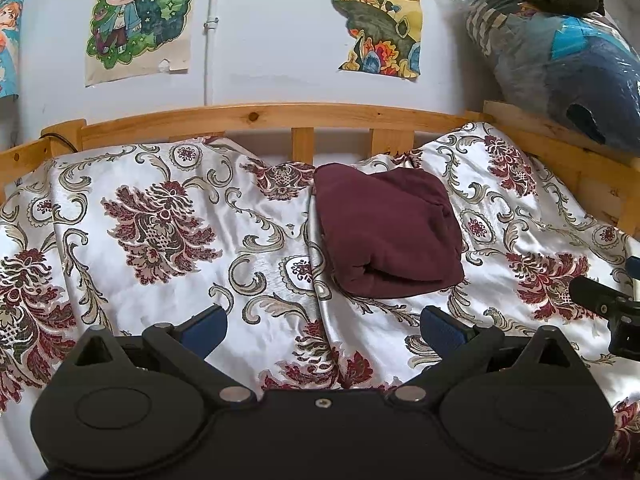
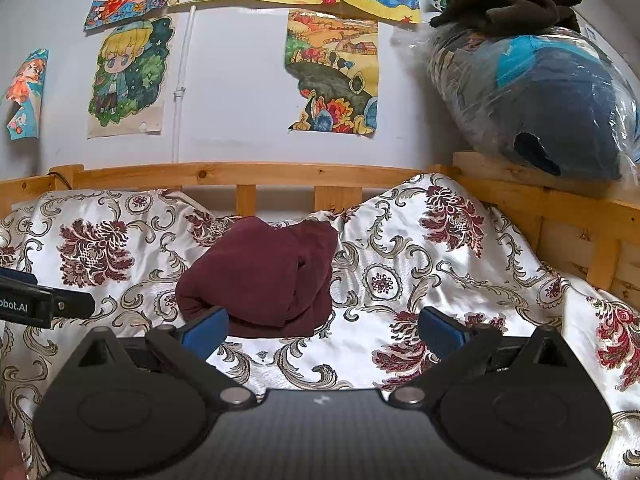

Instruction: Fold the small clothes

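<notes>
The left gripper [image 1: 324, 330] has its blue-padded jaws spread apart, holding nothing, above the floral bedspread [image 1: 168, 240]. Just ahead and slightly right of it lies the folded maroon garment [image 1: 386, 232]. The right gripper [image 2: 324, 330] is likewise spread wide and empty, with the garment ahead to its left. Beyond stands the wooden bed rail [image 1: 256, 118].
</notes>
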The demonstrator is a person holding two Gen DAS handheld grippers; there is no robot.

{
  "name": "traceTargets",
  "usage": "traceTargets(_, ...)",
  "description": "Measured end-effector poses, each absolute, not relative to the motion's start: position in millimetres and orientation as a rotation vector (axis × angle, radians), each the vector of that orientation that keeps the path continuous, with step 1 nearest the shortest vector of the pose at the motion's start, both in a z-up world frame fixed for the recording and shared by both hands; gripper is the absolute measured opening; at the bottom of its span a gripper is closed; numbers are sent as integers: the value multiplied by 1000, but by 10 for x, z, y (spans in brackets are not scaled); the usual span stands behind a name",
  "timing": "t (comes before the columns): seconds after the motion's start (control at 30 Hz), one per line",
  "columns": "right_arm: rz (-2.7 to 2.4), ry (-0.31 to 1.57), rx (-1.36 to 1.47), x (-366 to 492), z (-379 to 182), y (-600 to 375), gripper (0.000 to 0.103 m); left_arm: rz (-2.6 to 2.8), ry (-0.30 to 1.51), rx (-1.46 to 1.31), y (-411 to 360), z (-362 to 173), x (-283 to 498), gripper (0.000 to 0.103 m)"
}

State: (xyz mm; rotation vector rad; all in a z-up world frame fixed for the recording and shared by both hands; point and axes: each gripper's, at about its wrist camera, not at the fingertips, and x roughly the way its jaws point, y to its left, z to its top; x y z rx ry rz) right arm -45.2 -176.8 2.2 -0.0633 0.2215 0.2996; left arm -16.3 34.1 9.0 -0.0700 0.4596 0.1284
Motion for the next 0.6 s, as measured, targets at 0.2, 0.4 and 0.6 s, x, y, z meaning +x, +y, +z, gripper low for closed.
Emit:
traceTargets(0.2,298,222,-63,-453,23,-1764,103,124,463,-66,338,89,-162,102)
traceTargets(0.4,299,223,-62,-447,23,-1766,103,122,463,-62,323,90,-162,102)
traceTargets(0.6,299,224,-62,-447,24,-1768,103,121,463,-62,323,88,-163,102)
